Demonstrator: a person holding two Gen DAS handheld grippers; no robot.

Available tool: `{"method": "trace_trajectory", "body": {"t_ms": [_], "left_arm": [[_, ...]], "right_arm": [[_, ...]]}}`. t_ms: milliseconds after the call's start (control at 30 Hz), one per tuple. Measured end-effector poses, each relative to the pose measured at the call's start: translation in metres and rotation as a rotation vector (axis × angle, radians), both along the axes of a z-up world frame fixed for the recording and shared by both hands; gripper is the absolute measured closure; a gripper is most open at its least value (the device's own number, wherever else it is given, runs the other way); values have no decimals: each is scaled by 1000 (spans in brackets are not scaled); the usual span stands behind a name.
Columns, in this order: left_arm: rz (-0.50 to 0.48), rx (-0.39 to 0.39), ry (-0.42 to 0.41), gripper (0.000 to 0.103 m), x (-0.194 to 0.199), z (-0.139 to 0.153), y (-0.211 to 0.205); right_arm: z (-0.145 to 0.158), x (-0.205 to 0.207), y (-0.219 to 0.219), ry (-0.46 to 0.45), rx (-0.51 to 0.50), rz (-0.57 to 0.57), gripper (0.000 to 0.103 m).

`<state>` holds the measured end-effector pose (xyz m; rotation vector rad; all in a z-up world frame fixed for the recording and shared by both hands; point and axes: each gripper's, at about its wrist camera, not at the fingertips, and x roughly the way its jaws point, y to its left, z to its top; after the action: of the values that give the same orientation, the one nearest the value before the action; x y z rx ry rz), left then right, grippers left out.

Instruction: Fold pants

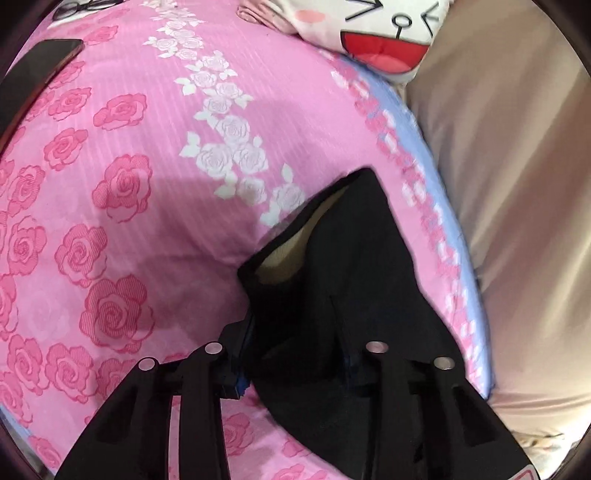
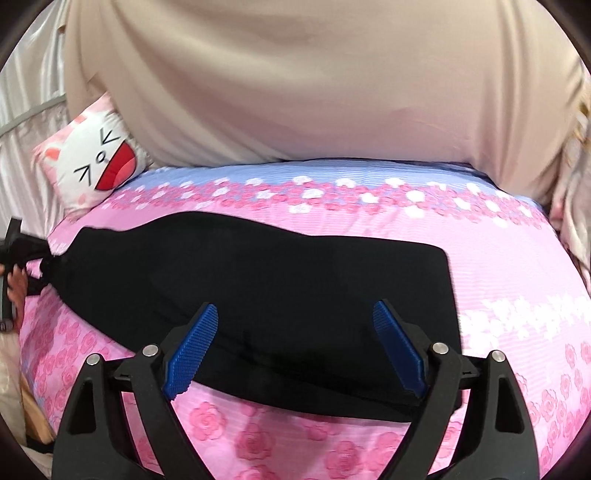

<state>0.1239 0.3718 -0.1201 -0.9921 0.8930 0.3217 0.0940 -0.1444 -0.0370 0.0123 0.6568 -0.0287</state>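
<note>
Black pants [image 2: 258, 280] lie lengthwise across the pink rose bedspread [image 2: 280, 435]. My right gripper [image 2: 295, 325] is open, its blue pads [image 2: 195, 347] spread just above the near edge of the pants, holding nothing. My left gripper [image 1: 295, 354] is shut on one end of the pants [image 1: 343, 273], which drapes over and hides its fingertips; a pale inner lining shows at the opening. In the right wrist view the left gripper [image 2: 22, 251] pinches the bunched left end of the pants.
A white cartoon-face pillow [image 2: 92, 166] lies at the bed's far left; it also shows in the left wrist view [image 1: 384, 33]. A beige curtain [image 2: 314, 92] hangs behind the bed. A dark phone [image 1: 37, 70] and glasses [image 1: 85, 7] lie on the bedspread [image 1: 110, 184].
</note>
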Motion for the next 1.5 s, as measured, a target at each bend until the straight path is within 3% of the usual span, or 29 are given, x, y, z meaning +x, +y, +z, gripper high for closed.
{"method": "trace_trajectory", "body": {"t_ms": [100,167,200,233,333,500,600,767,900,967,1033,1067,1100,1167,1200,1300,1333,1433,1467,1500], "left_arm": [[-36,33,16,50,4,6,-13],[-88,44,7,55,11,9,-22],[-109,60,3,67,13,11,-25],[-136,101,11,88,18,13,-30],[-131,125,-14,89,18,24,-38],[-195,261,-127,89,13,78,-83],[-289,350,-205,89,15,115,-133],[-564,459,-325,89,22,157,-264],[-814,445,-336,88,30,143,-376],[-957,433,-278,88,32,111,-436],[-1059,466,-156,86,35,61,-486],[-1070,502,-103,85,34,41,-499],[-1057,536,-103,84,30,31,-506],[-1018,663,-178,81,8,43,-512],[-1030,672,-199,73,1,52,-512],[-1042,597,-240,52,-5,74,-505],[-1039,573,-277,51,-13,84,-501],[-975,627,-355,49,-24,112,-500],[-954,651,-373,46,-28,118,-494],[-928,675,-383,36,-31,125,-487]], "right_arm": [[-1,-1,-12,1,20,-26,19],[-3,-3,-20,4,36,-40,18],[-3,-4,-24,4,43,-46,19],[-4,-6,-28,0,52,-56,19],[-3,-13,-40,-9,66,-81,18],[0,-29,-74,-39,98,-151,17],[1,-41,-98,-54,124,-199,17],[4,-64,-138,-77,178,-275,17],[5,-86,-170,-87,225,-329,16],[2,-97,-183,-84,243,-357,16],[-3,-103,-196,-69,264,-376,16],[-6,-106,-201,-60,272,-381,16],[-8,-109,-207,-48,279,-390,16],[-10,-114,-214,-44,278,-399,16],[-10,-115,-218,-39,280,-402,16],[-11,-110,-221,-41,328,-364,16],[-11,-107,-220,-41,341,-346,16],[-5,-92,-204,-42,333,-284,16],[-1,-87,-195,-46,330,-251,16],[2,-84,-189,-48,329,-228,16]]}}
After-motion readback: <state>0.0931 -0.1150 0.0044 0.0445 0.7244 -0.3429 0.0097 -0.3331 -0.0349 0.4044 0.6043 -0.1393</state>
